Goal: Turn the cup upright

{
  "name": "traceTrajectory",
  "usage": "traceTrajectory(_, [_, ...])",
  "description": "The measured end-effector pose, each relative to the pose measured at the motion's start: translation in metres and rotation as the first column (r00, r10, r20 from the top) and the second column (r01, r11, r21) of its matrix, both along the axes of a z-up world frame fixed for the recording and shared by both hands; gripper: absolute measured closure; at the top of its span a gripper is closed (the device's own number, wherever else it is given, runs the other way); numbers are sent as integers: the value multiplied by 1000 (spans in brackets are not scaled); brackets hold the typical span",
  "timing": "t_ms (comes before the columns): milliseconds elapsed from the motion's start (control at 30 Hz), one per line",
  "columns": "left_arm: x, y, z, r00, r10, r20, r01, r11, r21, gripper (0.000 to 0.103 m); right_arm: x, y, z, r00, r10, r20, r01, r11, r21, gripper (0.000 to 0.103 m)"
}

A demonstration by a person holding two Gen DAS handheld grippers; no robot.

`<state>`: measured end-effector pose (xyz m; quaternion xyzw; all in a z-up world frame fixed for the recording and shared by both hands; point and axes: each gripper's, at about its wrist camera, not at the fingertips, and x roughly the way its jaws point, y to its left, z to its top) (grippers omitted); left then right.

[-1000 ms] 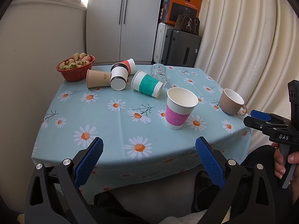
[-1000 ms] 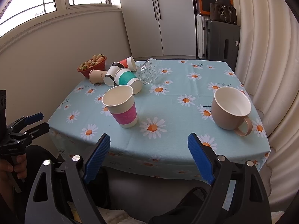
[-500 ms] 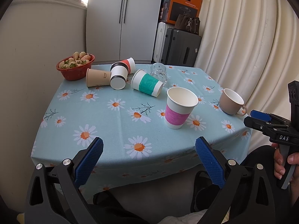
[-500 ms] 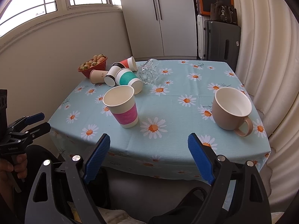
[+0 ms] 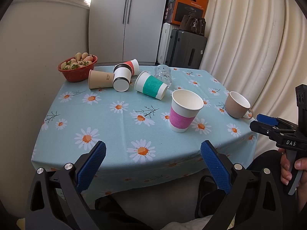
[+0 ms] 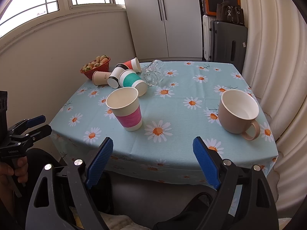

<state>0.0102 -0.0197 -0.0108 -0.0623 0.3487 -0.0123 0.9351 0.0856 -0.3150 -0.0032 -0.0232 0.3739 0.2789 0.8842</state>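
Observation:
A pink-banded paper cup [image 5: 185,113] [image 6: 125,108] stands upright near the table's front. A beige mug [image 5: 237,104] [image 6: 238,112] stands upright at the right. At the back, a teal-banded cup [image 5: 151,85] [image 6: 133,81], a black-banded cup [image 5: 121,77] [image 6: 115,77], a plain tan cup [image 5: 100,79] [image 6: 100,77], a red cup [image 5: 132,67] [image 6: 133,64] and a clear glass [image 5: 163,75] [image 6: 152,73] lie on their sides. My left gripper [image 5: 152,158] and right gripper [image 6: 153,158] are open and empty, held off the table's front edge.
A red bowl of pale strawberries [image 5: 77,69] [image 6: 96,67] sits at the back left corner. The table has a daisy-print cloth [image 5: 115,126] [image 6: 182,115]. A curtain hangs at the right; a wall is at the left. Suitcases [image 5: 184,48] and a cabinet stand behind.
None of the cups has moved. Both views have shifted only slightly; both grippers stay open off the table's front edge.

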Motion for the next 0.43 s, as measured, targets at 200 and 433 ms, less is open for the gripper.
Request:
traceTrajectory(200, [0,0,0,1000,-2,-1,2,1000,-4,7,0,0,0,1000,0,-1,0,1000,0,19])
traceTrajectory(433, [0,1,1,1000,1,0,-1,1000,-8,7,0,0,0,1000,-2,1,2,1000,-1,19])
